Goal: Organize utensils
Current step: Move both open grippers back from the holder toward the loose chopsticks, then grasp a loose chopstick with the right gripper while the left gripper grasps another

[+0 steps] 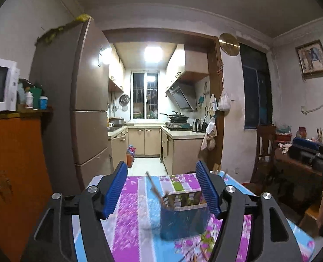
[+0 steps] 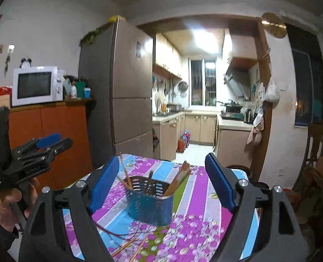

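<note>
— What's around you besides the job?

— I see a floral tablecloth (image 2: 196, 224), a tall brown fridge (image 2: 126, 91) and a white microwave (image 2: 37, 85) on an orange cabinet (image 2: 52, 135).

— And further back?

— I make out a lit kitchen with a kettle (image 1: 196, 125), a wok (image 1: 178, 116) and a barred window (image 1: 145, 95).

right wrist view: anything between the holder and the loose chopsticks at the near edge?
Only bare floral cloth lies between the holder and the loose chopsticks, shown in the right wrist view; the left is too blurred to confirm.
</note>
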